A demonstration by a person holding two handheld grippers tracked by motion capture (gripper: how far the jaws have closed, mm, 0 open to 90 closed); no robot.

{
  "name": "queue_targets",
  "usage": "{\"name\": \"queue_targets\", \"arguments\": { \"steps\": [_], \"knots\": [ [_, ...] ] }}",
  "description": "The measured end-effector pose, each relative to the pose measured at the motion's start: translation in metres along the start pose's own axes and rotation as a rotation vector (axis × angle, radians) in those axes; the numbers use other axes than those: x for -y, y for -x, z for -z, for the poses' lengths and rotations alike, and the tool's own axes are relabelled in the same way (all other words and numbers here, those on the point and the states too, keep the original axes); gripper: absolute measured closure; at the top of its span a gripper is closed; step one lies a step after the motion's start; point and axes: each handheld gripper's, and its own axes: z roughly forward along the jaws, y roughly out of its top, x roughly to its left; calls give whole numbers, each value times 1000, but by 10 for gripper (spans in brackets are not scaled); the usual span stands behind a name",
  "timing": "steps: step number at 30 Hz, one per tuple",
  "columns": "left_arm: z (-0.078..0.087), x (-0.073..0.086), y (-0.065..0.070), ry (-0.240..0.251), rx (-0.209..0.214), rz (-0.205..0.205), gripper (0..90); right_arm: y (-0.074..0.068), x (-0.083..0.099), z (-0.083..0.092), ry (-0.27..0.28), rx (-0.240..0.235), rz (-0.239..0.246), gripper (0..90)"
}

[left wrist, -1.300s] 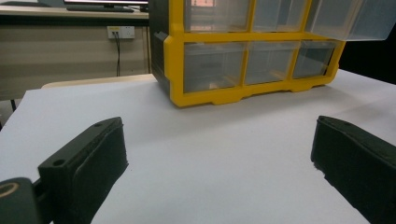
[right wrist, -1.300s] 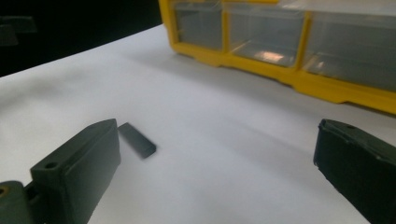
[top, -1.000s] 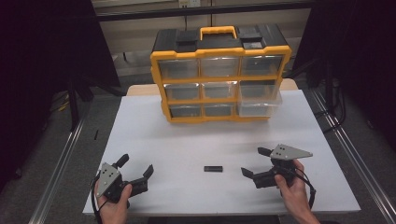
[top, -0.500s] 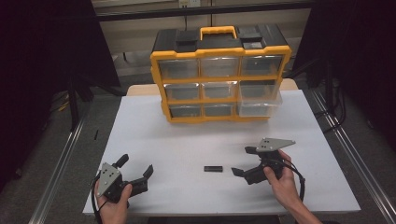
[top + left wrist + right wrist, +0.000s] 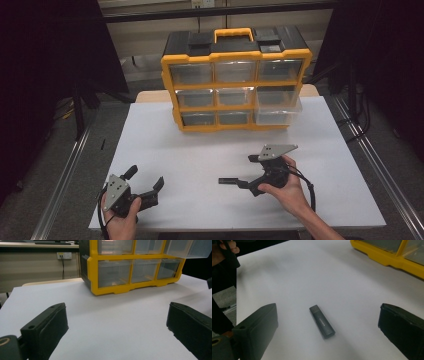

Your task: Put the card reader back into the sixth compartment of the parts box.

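A small dark USB stick [image 5: 227,181] [image 5: 322,321] lies flat on the white table [image 5: 200,145], near its front middle. My right gripper [image 5: 245,172] [image 5: 328,315] is open and points left, with the stick lying between and just ahead of its wide-apart jaws, touching neither. At the front left, my left gripper [image 5: 146,176] [image 5: 117,317] rests open with nothing between its fingers. It faces the yellow organizer [image 5: 135,287].
A yellow and black drawer organizer [image 5: 235,75] with clear drawers stands at the back middle of the table. Its lower right drawer [image 5: 277,114] is pulled out a little. Dark curtains and metal rails flank the table. The other hand [image 5: 227,247] shows at the far left.
My right gripper has moved left and slightly forward, so the USB stick now lies between its open jaws. The left gripper has stayed put.
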Motion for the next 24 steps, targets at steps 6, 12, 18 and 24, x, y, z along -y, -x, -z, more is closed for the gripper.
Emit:
{"name": "queue_targets", "arguments": {
  "steps": [6, 12, 18, 24],
  "knots": [
    [0, 0, 0, 2, 0, 9, 34, 2, -4, -9, -23, -17, 15, 40],
    [0, 0, 0, 2, 1, 2, 34, 0, -11, -18, -52, -12, 50, 34],
    [0, 0, 0, -1, 0, 0, 34, 2, -19, -30, -109, -24, 59, 53],
    [0, 0, 0, 1, 2, 6, 34, 4, -23, -45, -209, -35, 75, 76]
  ]
}}
